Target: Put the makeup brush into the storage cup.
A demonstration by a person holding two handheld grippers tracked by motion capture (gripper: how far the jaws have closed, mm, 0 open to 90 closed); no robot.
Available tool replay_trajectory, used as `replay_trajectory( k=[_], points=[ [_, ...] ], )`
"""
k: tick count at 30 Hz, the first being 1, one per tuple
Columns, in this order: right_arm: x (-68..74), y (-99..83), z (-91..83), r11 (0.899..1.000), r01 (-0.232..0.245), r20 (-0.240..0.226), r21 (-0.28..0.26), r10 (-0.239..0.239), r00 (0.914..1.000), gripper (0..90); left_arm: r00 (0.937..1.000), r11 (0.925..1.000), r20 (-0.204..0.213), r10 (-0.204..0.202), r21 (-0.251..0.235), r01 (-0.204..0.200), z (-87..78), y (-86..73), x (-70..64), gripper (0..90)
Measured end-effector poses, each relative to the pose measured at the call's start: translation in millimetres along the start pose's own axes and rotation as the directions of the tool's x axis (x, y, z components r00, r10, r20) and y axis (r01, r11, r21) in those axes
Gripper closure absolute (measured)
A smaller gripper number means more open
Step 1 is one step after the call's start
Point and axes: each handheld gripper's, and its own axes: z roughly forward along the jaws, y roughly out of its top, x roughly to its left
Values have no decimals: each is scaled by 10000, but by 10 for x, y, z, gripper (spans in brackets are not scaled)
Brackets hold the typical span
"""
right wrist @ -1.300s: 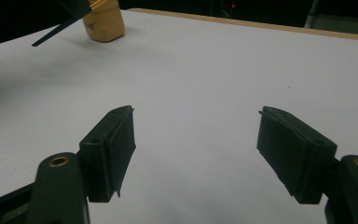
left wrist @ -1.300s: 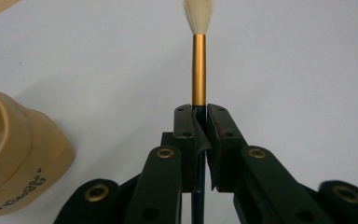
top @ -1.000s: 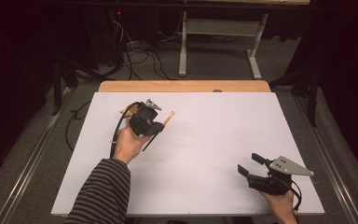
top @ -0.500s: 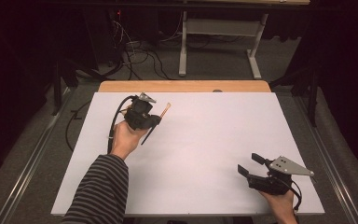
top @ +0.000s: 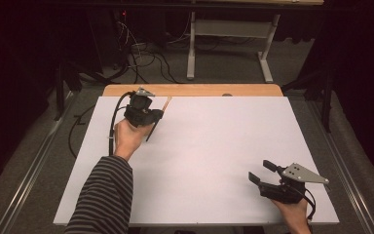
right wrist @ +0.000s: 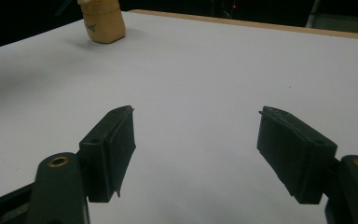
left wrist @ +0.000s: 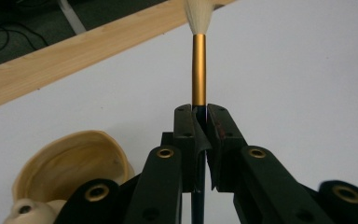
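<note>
My left gripper [top: 157, 113] hovers near the far left of the white board [top: 214, 146], shut on a brush [top: 167, 101]. Seen from the left gripper view, the jaws [left wrist: 201, 123] pinch the dark handle just below the gold ferrule [left wrist: 198, 65], and the white bristles [left wrist: 199, 14] point toward the board's far edge. A tan hollow pot [left wrist: 70, 163] sits just below and left of those jaws. In the right gripper view the same pot [right wrist: 100, 21] stands far off at the upper left. My right gripper [top: 263, 171] rests near the front right corner, open and holding nothing [right wrist: 196, 149].
A wooden strip [top: 199, 90] runs along the board's far edge. Beyond it are a grey floor, cables [top: 141, 53] and a white table frame [top: 229, 44]. A metal rail [top: 24, 170] lines the left side.
My left gripper has carried the brush farther toward the board's far edge and slightly left. The right gripper has stayed put.
</note>
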Motion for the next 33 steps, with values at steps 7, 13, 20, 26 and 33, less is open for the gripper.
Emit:
replay_trajectory(
  k=[7, 13, 20, 26, 33],
  points=[
    [2, 0, 1, 10000, -4, -27, 2, 4, 10000, 295, 9993, 9989, -365, -128, -458, 111, -44, 26, 89, 836],
    [10, 0, 7, 10000, 59, -56, 9, -59, 10000, 295, 9978, 9970, -612, -256, -752, 209, -27, 53, 174, 836],
    [15, -3, 11, 10000, 83, -85, 24, -83, 9999, 294, 9954, 9951, -882, -374, -949, 289, 38, 94, 281, 836],
    [24, -5, 15, 10000, 56, -110, 54, -56, 9999, 294, 9940, 9924, -988, -463, -1180, 345, 81, 151, 336, 836],
    [23, -13, 6, 10000, 6, -63, 79, -5, 10000, 293, 9905, 9887, -1199, -668, -1413, 496, 150, 145, 421, 836]
  ],
)
